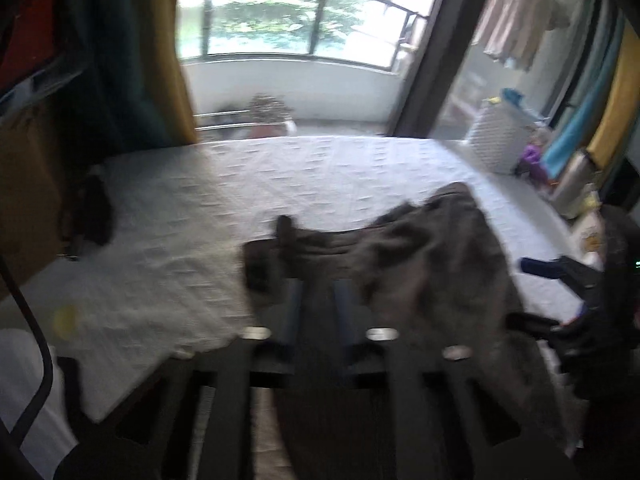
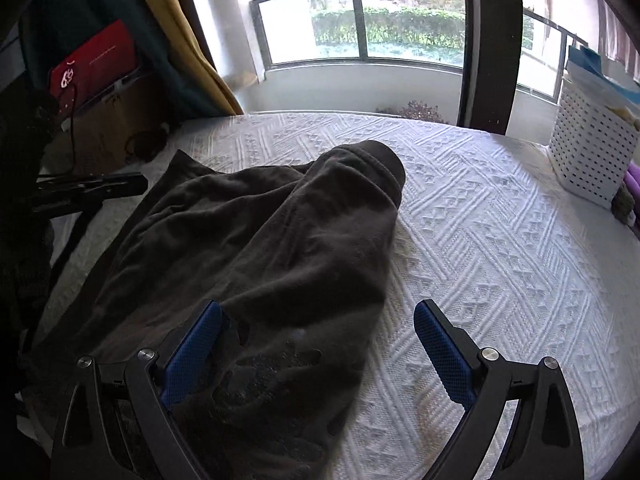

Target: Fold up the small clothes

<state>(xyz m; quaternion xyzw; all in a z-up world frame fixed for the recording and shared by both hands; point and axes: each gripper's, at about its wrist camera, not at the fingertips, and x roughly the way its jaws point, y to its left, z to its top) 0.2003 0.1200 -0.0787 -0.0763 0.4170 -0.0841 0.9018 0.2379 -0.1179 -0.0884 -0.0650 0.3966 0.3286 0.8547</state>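
Observation:
A dark grey garment (image 2: 260,248) lies crumpled on the white textured tablecloth (image 2: 480,240), with one rounded end pointing to the far side. My right gripper (image 2: 319,308) is wide open low over the garment's near end; its left blue pad (image 2: 196,344) rests against the cloth and its right pad hangs over bare tablecloth. In the blurred left wrist view, the fingers of my left gripper (image 1: 318,286) stand apart, with a bunched edge of the garment (image 1: 420,248) just past their tips. A finger (image 2: 120,184) of it shows beside the garment's left edge.
A white perforated basket (image 2: 592,144) stands at the table's far right with purple items beside it. A cardboard box and a red bag (image 2: 96,60) sit off the left edge by a yellow curtain. A small dark object (image 1: 96,212) lies at the table's left edge.

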